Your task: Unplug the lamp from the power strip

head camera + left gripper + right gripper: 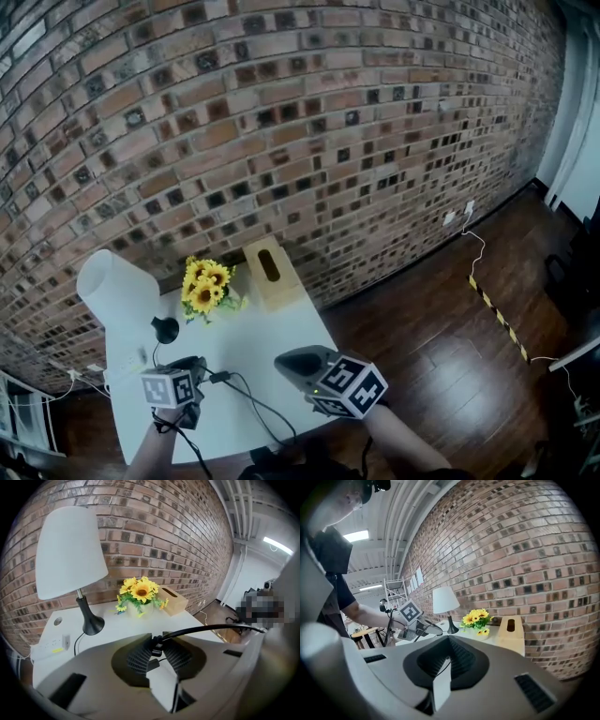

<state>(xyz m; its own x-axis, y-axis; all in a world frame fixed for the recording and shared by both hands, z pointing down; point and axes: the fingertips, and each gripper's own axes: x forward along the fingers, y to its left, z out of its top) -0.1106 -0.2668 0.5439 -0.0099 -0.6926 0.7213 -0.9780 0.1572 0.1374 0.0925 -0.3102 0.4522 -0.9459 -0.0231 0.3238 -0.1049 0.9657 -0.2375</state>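
The lamp has a white shade [70,550] and a black base [91,625] and stands at the table's far left [165,328]. The white power strip [49,645] lies at the left table edge, near the lamp. My left gripper [157,648] is shut on the lamp's black plug [156,641], held above the table and apart from the strip. Its black cord [211,629] trails off to the right. In the head view the left gripper [208,377] holds the plug [219,377] over the table's near left. My right gripper [292,361] hovers near the front right edge, jaws together [449,651], nothing in them.
A vase of sunflowers [208,286] and a wooden tissue box [272,270] stand at the back of the white table [281,328], against the brick wall. A slack black cord [258,412] runs over the front edge. Dark wooden floor lies to the right.
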